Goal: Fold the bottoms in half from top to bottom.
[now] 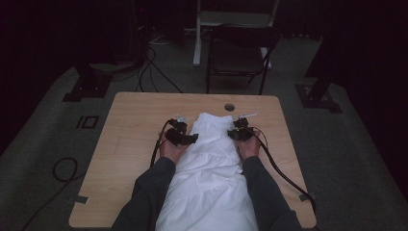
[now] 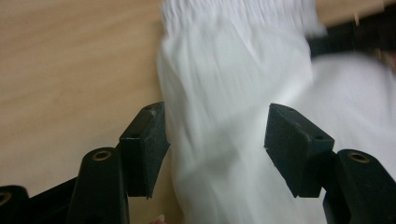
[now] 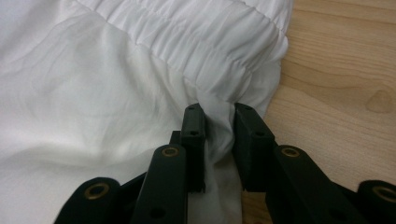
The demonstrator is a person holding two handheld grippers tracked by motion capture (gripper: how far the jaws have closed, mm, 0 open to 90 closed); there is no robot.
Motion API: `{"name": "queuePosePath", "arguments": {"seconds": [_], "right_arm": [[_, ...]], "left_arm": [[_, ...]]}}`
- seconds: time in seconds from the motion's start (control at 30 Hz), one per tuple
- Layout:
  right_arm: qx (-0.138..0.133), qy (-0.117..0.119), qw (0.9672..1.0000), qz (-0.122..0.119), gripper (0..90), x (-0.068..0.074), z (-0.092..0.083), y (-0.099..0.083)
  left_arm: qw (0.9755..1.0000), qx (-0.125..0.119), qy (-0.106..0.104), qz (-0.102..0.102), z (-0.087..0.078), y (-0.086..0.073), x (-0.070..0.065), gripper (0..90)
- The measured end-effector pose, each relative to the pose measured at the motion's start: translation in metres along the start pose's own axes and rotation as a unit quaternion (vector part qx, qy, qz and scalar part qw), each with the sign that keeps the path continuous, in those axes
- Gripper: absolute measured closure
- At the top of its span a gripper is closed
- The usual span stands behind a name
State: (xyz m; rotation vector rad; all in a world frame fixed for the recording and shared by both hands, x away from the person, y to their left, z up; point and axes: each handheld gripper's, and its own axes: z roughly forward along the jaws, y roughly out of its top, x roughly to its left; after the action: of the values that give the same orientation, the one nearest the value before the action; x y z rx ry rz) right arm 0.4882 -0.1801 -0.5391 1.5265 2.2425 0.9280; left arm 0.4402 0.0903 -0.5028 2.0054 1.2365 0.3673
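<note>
Here, a white garment (image 1: 207,163) lies on the wooden table (image 1: 130,139).
Right gripper (image 3: 217,114) pinches its gathered edge; left gripper (image 2: 215,133) stands open above the cloth.

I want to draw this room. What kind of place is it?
Probably a dim workroom or lab for recording, not a home. A plain wooden table stands on grey carpet, loose cables trail over the floor, and a folding chair sits beyond.

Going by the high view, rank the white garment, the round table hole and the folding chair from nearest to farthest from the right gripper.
From the right gripper:
1. White garment, pinched in its jaws.
2. Round table hole, just beyond, near the table's far edge.
3. Folding chair, on the floor past the table.
</note>
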Motion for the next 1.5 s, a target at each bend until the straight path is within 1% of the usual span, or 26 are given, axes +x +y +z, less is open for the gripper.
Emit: {"name": "queuePosePath", "arguments": {"seconds": [0.03,0.07,0.17,0.23,0.27,0.3,0.33,0.37,0.4,0.47,0.57,0.63,0.67,0.77,0.9,1.0,1.03,1.1,1.17,1.23,1.27,1.3,1.33,1.4,1.47,1.5], "right_arm": [[0.0,0.0,1.0,0.0,74.6,0.0,0.0,0.0],[0.0,0.0,1.0,0.0,74.7,0.0,0.0,0.0],[0.001,0.002,1.0,0.0,74.7,0.0,0.0,0.0],[0.001,0.003,1.0,0.001,74.7,-0.001,0.0,0.0],[0.001,0.003,1.0,0.001,74.7,-0.001,0.0,0.0],[0.0,0.004,1.0,0.001,74.7,-0.001,0.0,0.0],[0.001,0.005,1.0,0.002,74.6,-0.001,0.0,0.0],[0.001,0.008,1.0,0.0,74.4,-0.002,0.0,0.001],[0.002,0.009,1.0,0.003,73.3,-0.004,0.0,0.002],[-0.004,0.003,1.0,0.006,70.4,-0.007,0.0,0.003],[-0.017,-0.007,0.9996,0.022,61.9,-0.012,0.0,0.005],[-0.031,-0.015,0.9989,0.031,56.6,-0.015,0.0,0.007],[-0.035,-0.018,0.9986,0.035,55.2,-0.017,0.0,0.008],[-0.043,-0.022,0.9978,0.045,54.2,-0.02,0.002,0.012],[-0.039,-0.017,0.9977,0.053,53.1,-0.02,0.006,0.018],[-0.018,-0.004,0.9987,0.047,50.5,-0.019,0.014,0.02],[-0.018,-0.002,0.9989,0.043,50.0,-0.018,0.016,0.02],[-0.016,-0.001,0.999,0.042,50.1,-0.018,0.016,0.021],[-0.009,-0.004,0.999,0.044,53.8,-0.018,0.016,0.023],[-0.001,-0.008,0.9995,0.03,66.9,-0.014,0.016,0.024],[-0.001,-0.008,0.9995,0.03,66.9,-0.014,0.016,0.024],[0.002,-0.004,0.9997,0.024,72.3,-0.012,0.016,0.024],[0.008,0.002,0.9996,0.026,81.2,-0.009,0.016,0.024],[0.014,0.02,0.9986,0.046,84.6,-0.011,0.016,0.024],[0.014,0.027,0.9981,0.053,85.9,-0.013,0.015,0.024],[0.01,0.029,0.9981,0.054,86.1,-0.015,0.013,0.025]], "left_arm": [[1.0,-0.001,-0.005,-0.005,0.003,0.005,0.002,38.8],[1.0,-0.002,-0.004,-0.005,0.006,0.008,0.003,38.8],[0.9999,0.009,-0.006,-0.007,0.026,0.022,0.005,38.8],[0.9998,0.013,-0.01,-0.014,0.036,0.024,0.004,38.7],[0.9998,0.013,-0.01,-0.014,0.036,0.024,0.004,38.7],[0.9994,0.03,0.001,-0.016,0.047,0.024,0.004,38.7],[0.9992,0.037,0.004,-0.016,0.051,0.024,0.004,38.7],[0.9986,0.048,0.015,-0.017,0.056,0.023,0.004,38.8],[0.9983,0.052,0.017,-0.021,0.059,0.023,0.004,38.9],[0.998,0.055,0.012,-0.028,0.061,0.022,0.006,40.7],[0.9976,0.064,0.022,-0.015,0.062,0.022,0.006,42.0],[0.9972,0.069,0.022,-0.019,0.064,0.02,0.007,42.2],[0.997,0.072,0.021,-0.021,0.065,0.019,0.008,42.2],[0.9969,0.073,0.025,-0.01,0.066,0.019,0.006,42.8],[0.9969,0.074,0.028,-0.003,0.066,0.019,0.005,44.2],[0.997,0.072,0.027,-0.004,0.066,0.018,0.006,46.4],[0.997,0.072,0.027,-0.004,0.066,0.018,0.007,47.2],[0.997,0.073,0.025,-0.003,0.065,0.019,0.008,49.3],[0.997,0.074,0.021,-0.008,0.065,0.019,0.009,53.7],[0.9972,0.072,0.018,-0.009,0.065,0.019,0.007,61.2],[0.9972,0.072,0.018,-0.009,0.065,0.019,0.007,65.0],[0.9971,0.076,0.005,-0.012,0.065,0.019,0.007,65.0],[0.9969,0.077,-0.001,-0.017,0.065,0.019,0.007,75.1],[0.9968,0.078,-0.005,-0.019,0.065,0.019,0.006,81.9],[0.9967,0.079,-0.01,-0.018,0.063,0.021,0.009,83.8],[0.9971,0.071,-0.015,-0.024,0.061,0.023,0.011,84.0]]}}
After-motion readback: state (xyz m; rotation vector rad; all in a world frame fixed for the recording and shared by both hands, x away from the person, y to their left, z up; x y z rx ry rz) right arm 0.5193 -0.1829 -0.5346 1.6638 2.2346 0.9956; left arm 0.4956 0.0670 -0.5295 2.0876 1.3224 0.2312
